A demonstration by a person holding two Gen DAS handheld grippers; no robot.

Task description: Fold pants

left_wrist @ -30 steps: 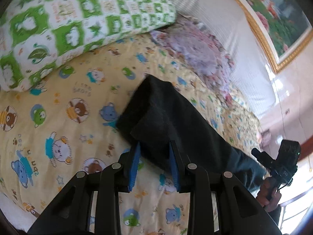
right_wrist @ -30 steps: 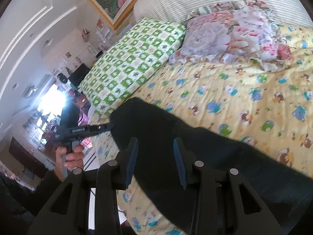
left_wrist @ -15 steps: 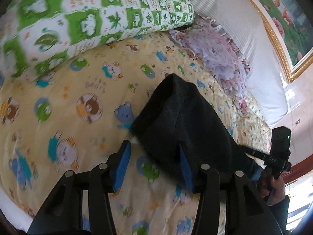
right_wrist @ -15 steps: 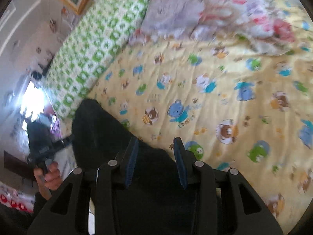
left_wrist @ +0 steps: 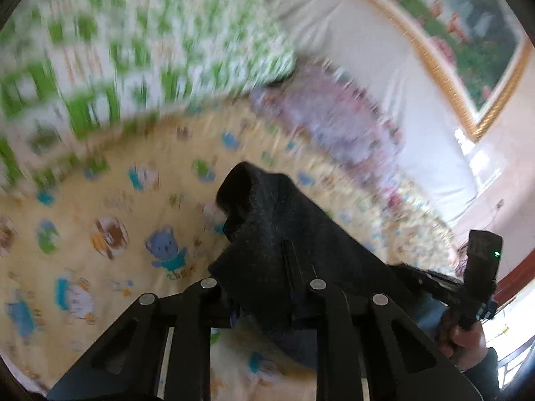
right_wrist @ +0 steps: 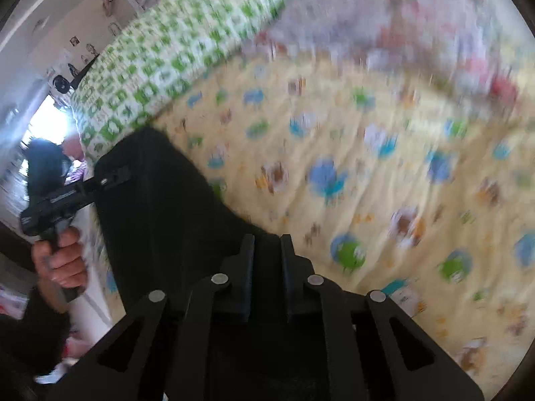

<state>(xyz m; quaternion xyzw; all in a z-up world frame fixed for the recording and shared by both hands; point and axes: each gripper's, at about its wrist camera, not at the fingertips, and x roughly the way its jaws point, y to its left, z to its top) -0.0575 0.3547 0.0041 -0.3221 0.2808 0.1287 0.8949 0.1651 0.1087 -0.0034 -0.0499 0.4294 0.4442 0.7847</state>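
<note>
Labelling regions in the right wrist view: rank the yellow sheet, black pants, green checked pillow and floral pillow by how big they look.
1. Yellow sheet, largest.
2. Black pants, enlarged by nearness to the camera.
3. Green checked pillow and floral pillow look alike; blur prevents ranking.

My right gripper (right_wrist: 265,260) is clamped on the black pants (right_wrist: 160,200), lying on the yellow cartoon sheet (right_wrist: 384,200). Left gripper (right_wrist: 100,183) touches their far end. Background motion-blurred.
</note>
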